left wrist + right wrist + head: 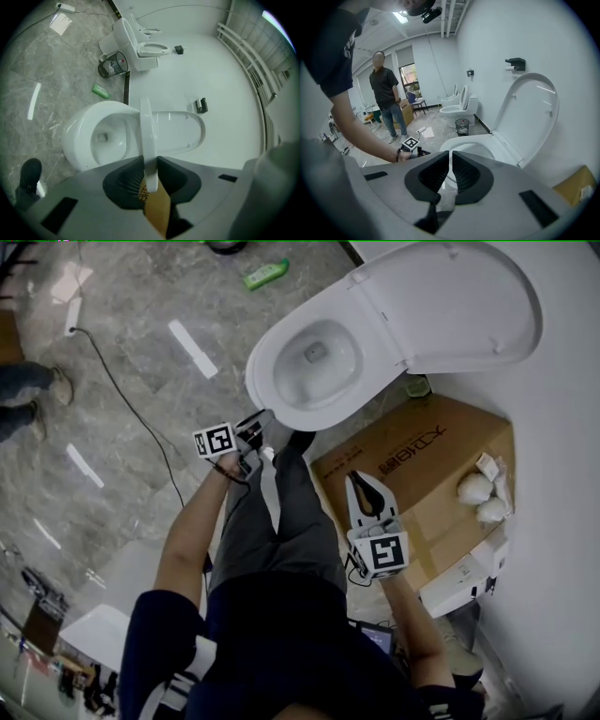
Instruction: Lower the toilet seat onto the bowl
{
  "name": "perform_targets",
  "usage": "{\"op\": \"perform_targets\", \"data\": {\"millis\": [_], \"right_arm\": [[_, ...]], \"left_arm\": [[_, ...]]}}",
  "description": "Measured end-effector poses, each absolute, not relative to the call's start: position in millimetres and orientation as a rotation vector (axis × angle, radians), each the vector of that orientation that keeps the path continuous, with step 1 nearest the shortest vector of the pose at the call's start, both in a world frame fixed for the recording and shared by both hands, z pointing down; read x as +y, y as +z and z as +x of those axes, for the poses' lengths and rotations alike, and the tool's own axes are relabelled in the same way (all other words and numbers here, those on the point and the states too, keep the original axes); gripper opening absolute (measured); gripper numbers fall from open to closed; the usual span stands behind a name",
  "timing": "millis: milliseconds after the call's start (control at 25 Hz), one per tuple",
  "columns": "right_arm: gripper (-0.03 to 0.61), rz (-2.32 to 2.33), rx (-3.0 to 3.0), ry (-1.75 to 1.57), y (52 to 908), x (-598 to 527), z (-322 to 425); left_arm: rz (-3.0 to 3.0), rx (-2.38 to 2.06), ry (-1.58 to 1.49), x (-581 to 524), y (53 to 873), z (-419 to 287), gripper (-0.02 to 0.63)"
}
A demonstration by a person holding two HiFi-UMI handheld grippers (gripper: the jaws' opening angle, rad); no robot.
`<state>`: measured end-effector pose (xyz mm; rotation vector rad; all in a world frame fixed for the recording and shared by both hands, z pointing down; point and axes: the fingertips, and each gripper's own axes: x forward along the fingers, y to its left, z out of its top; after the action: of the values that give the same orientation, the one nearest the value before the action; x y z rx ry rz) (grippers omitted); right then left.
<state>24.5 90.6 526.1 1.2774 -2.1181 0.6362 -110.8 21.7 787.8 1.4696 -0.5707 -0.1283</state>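
Toilet seat [146, 136] was partway down, seen edge-on in the left gripper view between the bowl [93, 136] and the raised lid [180, 131], not yet resting on the rim. Left tongs [150, 161] pinched the seat's front edge, pads on either face. Right tongs [450, 153] were pressed together with nothing in them, hanging over the cardboard box [422, 456] beside the toilet, well apart from the seat.

Handling, as a judgement: the seat looked like rigid moulded plastic, smooth and glossy, so likely slippery under a narrow pinch. It was hinged at the back, so its weight would swing it down and bang the bowl if the hold slipped. It is probably moderate in weight and won't flex. The front edge, farthest from the hinge, was the sensible place to hold, with a deep bite rather than just the tips. Chipping seemed unlikely, but a dropped seat could crack or jar the hinge.
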Motion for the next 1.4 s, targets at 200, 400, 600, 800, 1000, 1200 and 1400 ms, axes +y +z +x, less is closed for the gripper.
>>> {"op": "perform_targets", "data": {"millis": [200, 400, 600, 800, 1000, 1200, 1400], "right_arm": [[0.041, 1.249, -2.106, 0.653, 539, 93, 22], [0.041, 1.227, -2.098, 0.675, 552, 95, 19], [0.041, 1.216, -2.085, 0.697, 563, 95, 17], [0.041, 1.21, -2.081, 0.711, 574, 95, 18], [0.041, 1.197, -2.071, 0.733, 586, 100, 20], [0.04, 1.188, -2.064, 0.757, 595, 101, 18], [0.04, 1.181, -2.064, 0.773, 601, 103, 19]], "left_arm": [[1.47, -0.574, -0.109, 24, 808, -115, 0.104], [1.452, -0.57, -0.108, 26, 828, -119, 0.104], [1.448, -0.561, -0.117, 28, 844, -120, 0.106], [1.442, -0.571, -0.104, 28, 863, -122, 0.109], [1.434, -0.576, -0.099, 29, 878, -122, 0.11], [1.427, -0.588, -0.075, 28, 893, -123, 0.112], [1.41, -0.619, -0.058, 30, 905, -123, 0.115]]}}
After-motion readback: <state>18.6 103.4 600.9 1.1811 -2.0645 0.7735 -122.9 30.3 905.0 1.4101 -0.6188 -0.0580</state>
